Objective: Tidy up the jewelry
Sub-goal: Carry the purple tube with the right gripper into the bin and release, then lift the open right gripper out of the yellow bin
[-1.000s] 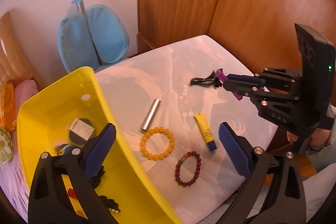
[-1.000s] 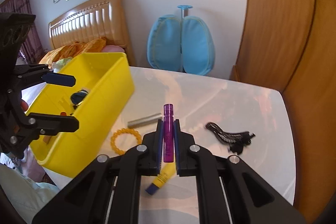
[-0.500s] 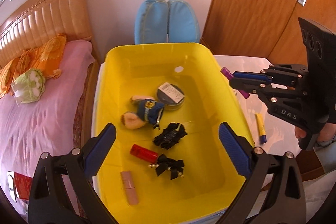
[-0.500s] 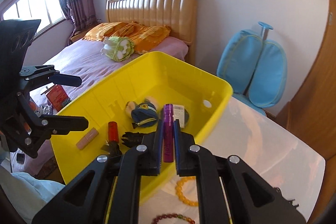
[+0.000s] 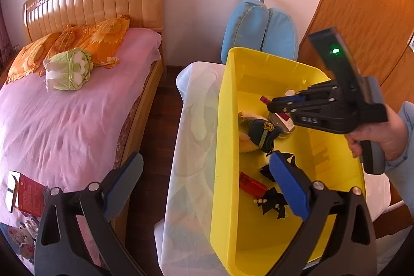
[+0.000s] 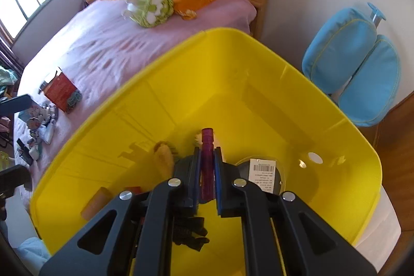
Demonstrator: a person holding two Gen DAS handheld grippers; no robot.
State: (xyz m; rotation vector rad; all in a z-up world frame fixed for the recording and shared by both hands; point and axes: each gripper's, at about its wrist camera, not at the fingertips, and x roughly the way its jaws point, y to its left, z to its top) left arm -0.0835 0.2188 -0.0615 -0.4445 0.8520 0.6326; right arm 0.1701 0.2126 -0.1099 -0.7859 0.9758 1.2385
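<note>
Drop-off step: right gripper (image 6: 207, 172) clamped on purple tube (image 6: 207, 162) above yellow bin (image 6: 258, 64), left gripper (image 5: 207, 183) spread empty; next, release.

Open top of the yellow bin (image 6: 258, 64), unobstructed from above. The floor toward the far wall and right corner is bare; nearer, a plush toy (image 5: 258, 131), round tin (image 6: 261, 172), black bows (image 5: 274, 201) and red tube (image 5: 252, 184) crowd it.
</note>
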